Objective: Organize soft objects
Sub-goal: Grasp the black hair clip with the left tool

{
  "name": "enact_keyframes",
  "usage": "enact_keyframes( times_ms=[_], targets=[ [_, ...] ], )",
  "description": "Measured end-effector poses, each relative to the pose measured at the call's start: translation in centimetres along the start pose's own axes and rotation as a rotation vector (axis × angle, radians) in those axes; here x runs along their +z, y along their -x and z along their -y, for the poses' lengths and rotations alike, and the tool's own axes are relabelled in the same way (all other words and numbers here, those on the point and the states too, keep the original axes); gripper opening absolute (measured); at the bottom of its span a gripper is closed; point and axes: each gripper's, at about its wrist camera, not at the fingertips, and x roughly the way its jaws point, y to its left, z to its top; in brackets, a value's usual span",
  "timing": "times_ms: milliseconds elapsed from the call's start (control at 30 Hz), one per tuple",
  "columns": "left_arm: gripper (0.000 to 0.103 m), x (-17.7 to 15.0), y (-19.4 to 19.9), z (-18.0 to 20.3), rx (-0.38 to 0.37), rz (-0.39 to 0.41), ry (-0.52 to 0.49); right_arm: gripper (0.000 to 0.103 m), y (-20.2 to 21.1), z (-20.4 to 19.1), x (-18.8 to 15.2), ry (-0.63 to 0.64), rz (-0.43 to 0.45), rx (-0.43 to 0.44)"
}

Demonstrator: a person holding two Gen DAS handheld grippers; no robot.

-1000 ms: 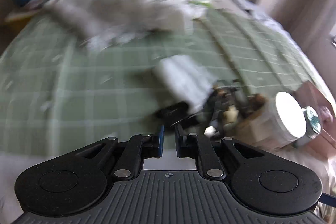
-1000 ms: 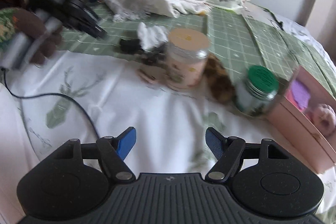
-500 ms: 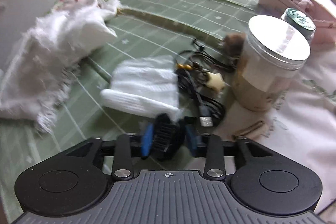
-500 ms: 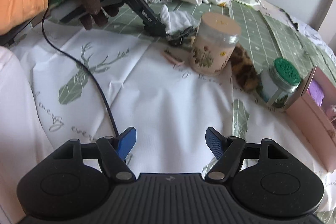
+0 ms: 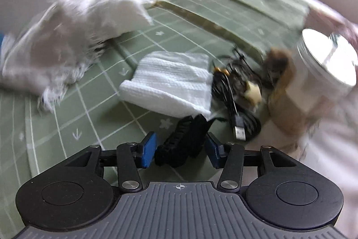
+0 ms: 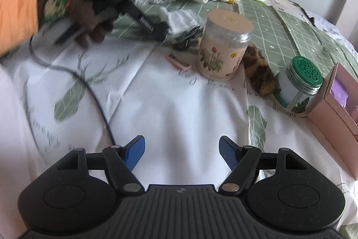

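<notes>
My left gripper [image 5: 182, 150] is shut on a black scrunchie [image 5: 182, 139], held just above the green checked sheet [image 5: 94, 118]. A folded white cloth [image 5: 170, 84] lies right ahead of it, beside a tangle of black cables [image 5: 237, 91]. A brown furry scrunchie [image 6: 259, 73] lies between the two jars. A rumpled white fringed cloth [image 5: 73, 33] lies at the back left. My right gripper [image 6: 181, 155] is open and empty above the white printed sheet [image 6: 174, 109]. The left gripper also shows in the right wrist view [image 6: 161, 31], by the white cloth.
A cream-lidded floral jar [image 6: 223, 46] and a green-lidded jar [image 6: 302, 82] stand on the bed. A pink box [image 6: 333, 102] with purple contents is at the right. A pink hair clip [image 6: 177, 62] lies left of the floral jar. A black cord [image 6: 89, 91] trails across the sheet.
My left gripper closed on the black scrunchie and has drawn back slightly from the white cloth. My right gripper stayed open and shifted a little.
</notes>
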Motion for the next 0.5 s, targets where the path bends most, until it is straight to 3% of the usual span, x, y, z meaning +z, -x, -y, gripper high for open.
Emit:
enact_keyframes(
  times_ms=[67,233,300,367,433,500],
  targets=[
    [0.043,0.1,0.4,-0.9,-0.024,0.016,0.084,0.073,-0.1,0.3,1.0,-0.029,0.013,0.004],
    [0.043,-0.2,3.7,-2.9,-0.103,0.047,0.263,0.073,-0.7,-0.4,3.4,0.007,0.046,-0.021],
    [0.043,-0.4,6.3,-3.7,-0.084,0.097,0.398,0.073,-0.9,-1.1,4.7,0.051,0.066,-0.027],
    [0.042,-0.7,9.4,-4.9,-0.036,0.129,0.62,0.073,-1.0,-1.8,6.7,0.106,0.089,-0.01],
    [0.042,-1.4,12.1,-5.4,-0.095,0.211,0.77,0.073,-1.0,-1.8,10.0,0.138,0.109,0.037],
    [0.043,-3.0,14.4,-5.1,-0.147,0.333,0.863,0.075,-2.0,-0.8,14.2,0.114,0.063,0.109]
  ],
)
